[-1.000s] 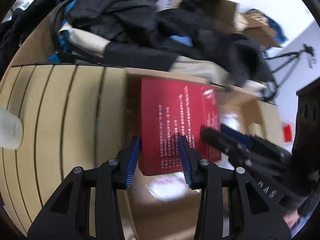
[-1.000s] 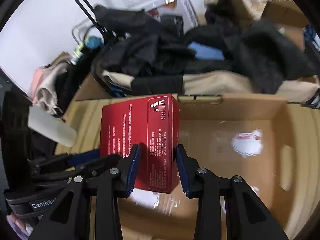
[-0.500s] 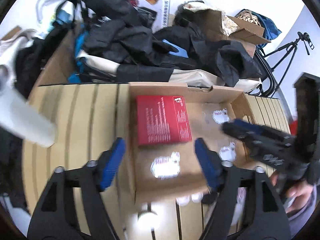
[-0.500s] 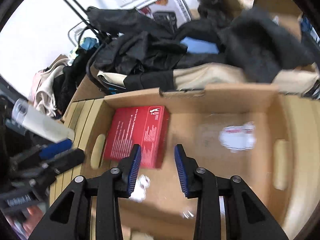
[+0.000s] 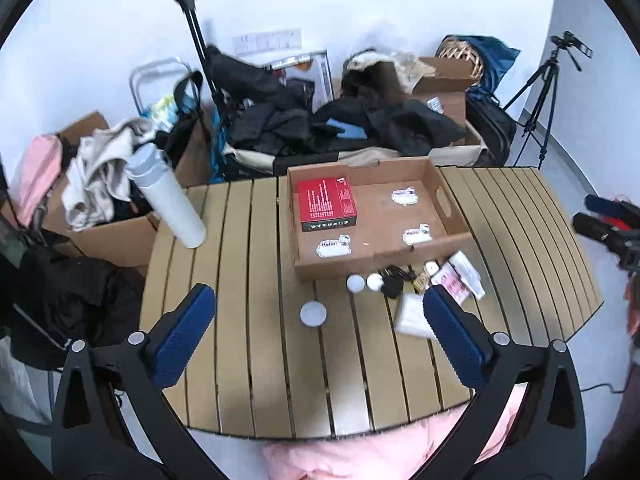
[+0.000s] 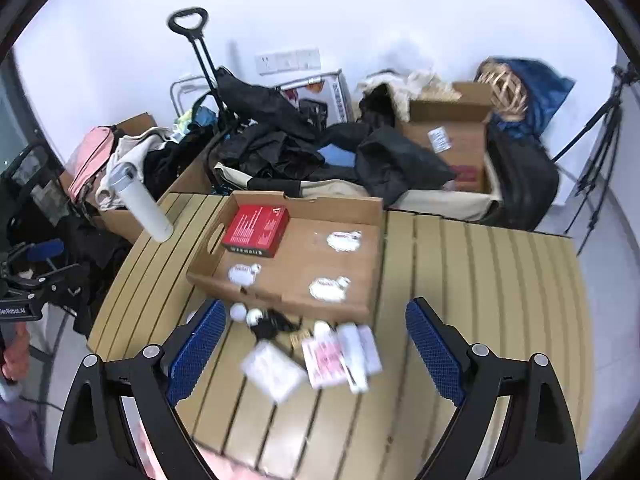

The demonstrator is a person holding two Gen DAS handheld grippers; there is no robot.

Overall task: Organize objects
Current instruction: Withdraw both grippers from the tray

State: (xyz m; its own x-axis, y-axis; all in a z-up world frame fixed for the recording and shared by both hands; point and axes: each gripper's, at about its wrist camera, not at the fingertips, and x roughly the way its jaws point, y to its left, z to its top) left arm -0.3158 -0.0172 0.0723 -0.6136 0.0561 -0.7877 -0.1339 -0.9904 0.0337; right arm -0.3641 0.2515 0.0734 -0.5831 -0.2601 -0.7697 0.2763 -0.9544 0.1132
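Flat red cardboard box (image 5: 327, 203) sits at the shallow brown cardboard tray's (image 5: 448, 205) 10 o'clock corner; left gripper (image 5: 319, 327) and right gripper (image 6: 316, 346) both gape wide, holding nothing.

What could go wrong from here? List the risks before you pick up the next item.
1. The small items crowd together in front of the cardboard tray: white caps, a black cable, a pink packet. The open right claw may drag neighbours along.
2. The white bottle stands tilted at the table edge; a left claw swing could topple it.
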